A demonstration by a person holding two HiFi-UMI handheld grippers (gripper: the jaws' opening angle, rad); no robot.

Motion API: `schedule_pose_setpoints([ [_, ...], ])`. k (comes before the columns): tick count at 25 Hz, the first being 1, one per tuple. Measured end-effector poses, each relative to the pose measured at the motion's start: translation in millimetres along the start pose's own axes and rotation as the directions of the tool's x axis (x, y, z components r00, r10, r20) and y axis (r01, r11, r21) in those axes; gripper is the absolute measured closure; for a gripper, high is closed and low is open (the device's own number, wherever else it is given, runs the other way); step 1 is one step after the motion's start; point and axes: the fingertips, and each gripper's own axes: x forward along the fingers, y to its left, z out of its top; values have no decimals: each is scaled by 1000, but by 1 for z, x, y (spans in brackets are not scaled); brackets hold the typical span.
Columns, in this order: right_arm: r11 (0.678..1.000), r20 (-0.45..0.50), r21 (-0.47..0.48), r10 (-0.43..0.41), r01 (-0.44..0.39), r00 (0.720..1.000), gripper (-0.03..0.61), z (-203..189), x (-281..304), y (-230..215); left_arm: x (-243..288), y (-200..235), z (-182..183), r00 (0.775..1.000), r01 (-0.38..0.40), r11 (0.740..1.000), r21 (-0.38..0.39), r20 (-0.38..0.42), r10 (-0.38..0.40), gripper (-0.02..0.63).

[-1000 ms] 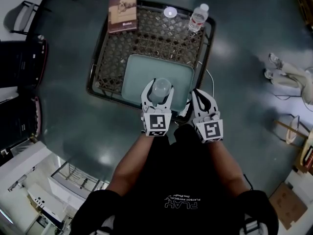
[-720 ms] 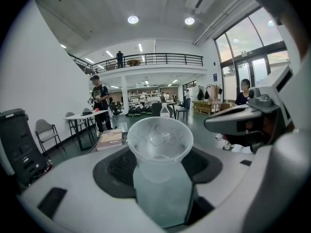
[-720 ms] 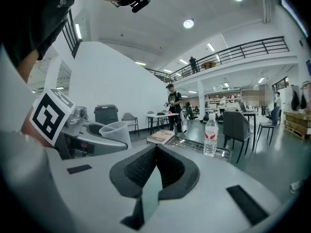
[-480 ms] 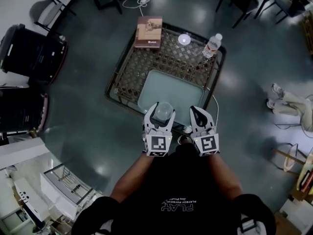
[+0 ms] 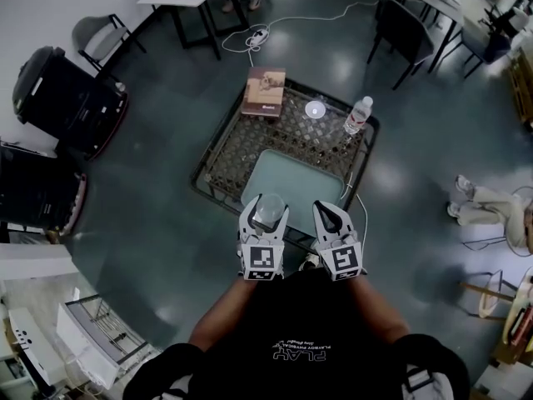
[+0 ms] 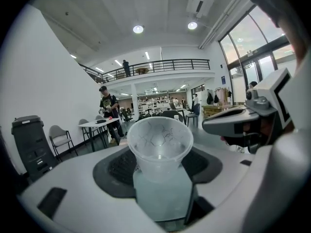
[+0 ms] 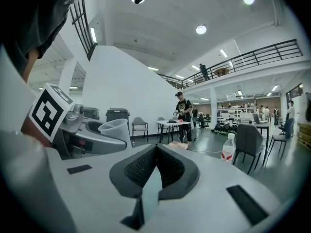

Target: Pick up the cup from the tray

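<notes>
A clear plastic cup (image 5: 268,209) sits upright between the jaws of my left gripper (image 5: 266,213), which is shut on it and holds it high above the floor, near the person's chest. In the left gripper view the cup (image 6: 159,147) fills the middle, its rim up. The pale green tray (image 5: 296,180) lies on the wicker table (image 5: 241,136) below and ahead, bare. My right gripper (image 5: 330,217) hangs beside the left one, shut with nothing in it; its pads (image 7: 154,171) meet in the right gripper view, where the cup (image 7: 115,131) shows at left.
On the table stand a book (image 5: 265,91), a small white lid (image 5: 315,109) and a water bottle (image 5: 356,116). Black bins (image 5: 62,98) stand at left, chairs and desks at the back. A person stands by a far table (image 7: 184,113).
Both grippers have risen far above the table with the cup, so the table and tray look much smaller and farther off. The left gripper keeps its hold.
</notes>
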Motion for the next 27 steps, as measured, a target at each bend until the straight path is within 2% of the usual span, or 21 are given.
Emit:
schedule_pose_setpoints([
  [5,1000,6,-4,-5,5,1000,572,4,1,-2,-1,4,5,1000,-14,1000,1,16,14,324],
  [27,1000,23,-13,11,-10,1000,572,6,5,-10,9,7,-1,1000,-30,999,-15,-7,30,324],
])
